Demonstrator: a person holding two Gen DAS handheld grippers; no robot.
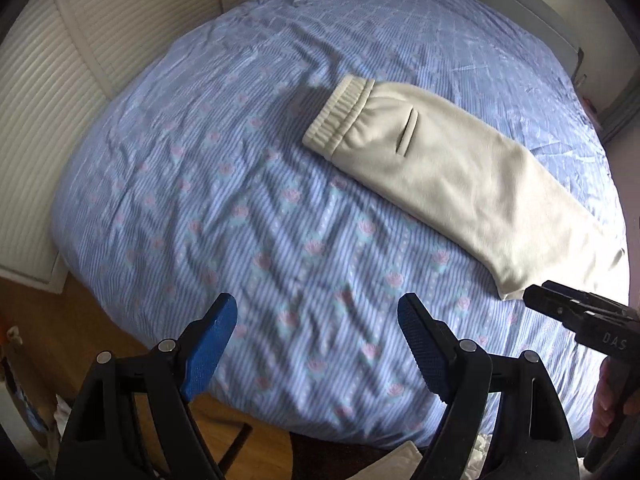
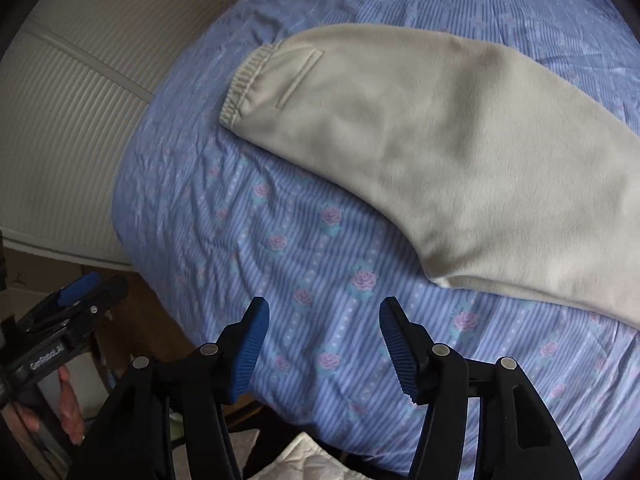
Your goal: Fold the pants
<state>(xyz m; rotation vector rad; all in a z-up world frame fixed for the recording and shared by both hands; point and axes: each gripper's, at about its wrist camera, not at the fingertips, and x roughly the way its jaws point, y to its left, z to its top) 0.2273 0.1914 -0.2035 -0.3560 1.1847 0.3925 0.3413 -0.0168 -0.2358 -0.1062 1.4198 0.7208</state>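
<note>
Pants [image 1: 448,168] lie doubled lengthwise near the bed's [image 1: 200,160] front edge. Both tools, left [image 1: 318,344] and right [image 2: 325,344], hover spread and empty; pinching only the top layer could undo that fold.

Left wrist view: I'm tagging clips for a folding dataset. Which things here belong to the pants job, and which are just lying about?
Belongs to the job:
- cream sweatpants, lying flat, apparently folded lengthwise
- left tongs, open, empty
- right tongs, open, empty
- floral striped bedsheet, the work surface

Just lying about:
- louvred doors beside the bed
- wooden floor
</note>
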